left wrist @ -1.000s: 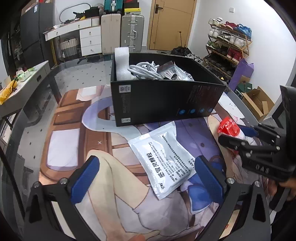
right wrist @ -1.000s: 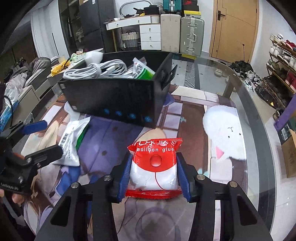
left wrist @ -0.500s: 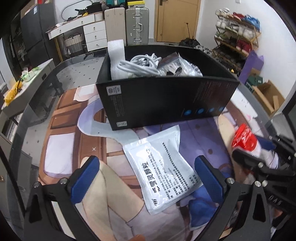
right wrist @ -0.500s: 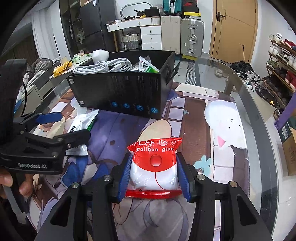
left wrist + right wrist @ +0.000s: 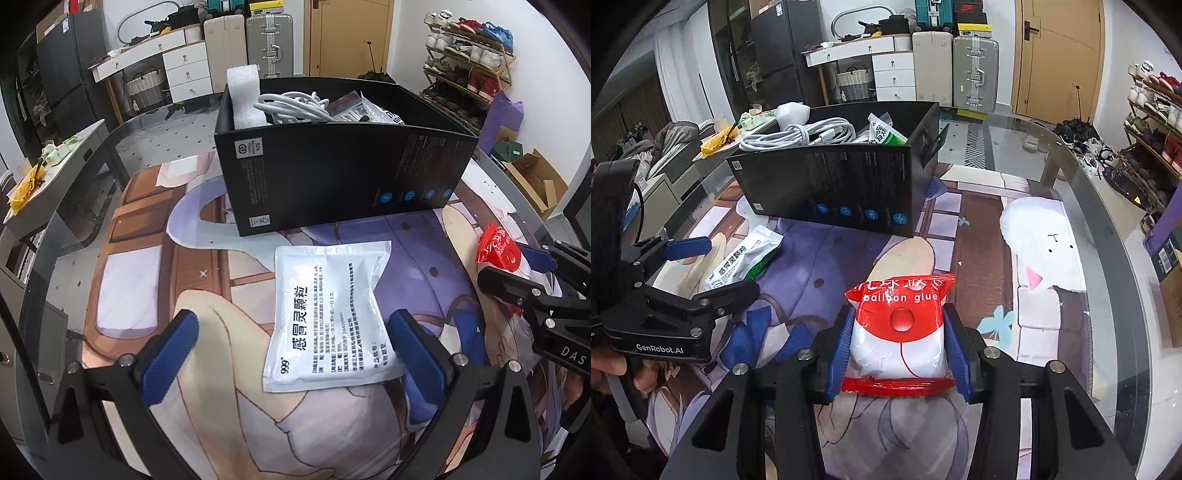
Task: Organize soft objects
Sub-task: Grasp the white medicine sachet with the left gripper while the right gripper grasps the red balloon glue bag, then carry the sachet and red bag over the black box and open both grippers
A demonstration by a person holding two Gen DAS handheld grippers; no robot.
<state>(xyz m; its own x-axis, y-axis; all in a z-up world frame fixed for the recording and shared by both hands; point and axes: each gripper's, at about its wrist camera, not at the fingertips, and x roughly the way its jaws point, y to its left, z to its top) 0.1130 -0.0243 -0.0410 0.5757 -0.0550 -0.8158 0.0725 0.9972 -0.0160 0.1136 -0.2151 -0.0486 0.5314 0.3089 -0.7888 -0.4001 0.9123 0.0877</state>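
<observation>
Holding the red-and-white plastic "balloon glue" packet, the right gripper had its blue pads pressed on both sides of the pouch, jaws narrow, packet upright between them and apparently off the printed cloth mat. The open black cardboard box stood ahead and slightly left of that gripper, long axis running left-right in its view, white cable coil and a green-white sachet already inside. Likely next move: carry the packet over the near wall and drop it in; free room looked best at the box's right end.

The left gripper hung wide open and empty above the flat white foil medicine sachet, which lay on the mat just in front of the box, long axis running roughly toward the box. The right pad sat just beside the sachet's edge, the left pad well clear. The left hand was nearer to this sachet.

The glass table edge was well clear on the right.
</observation>
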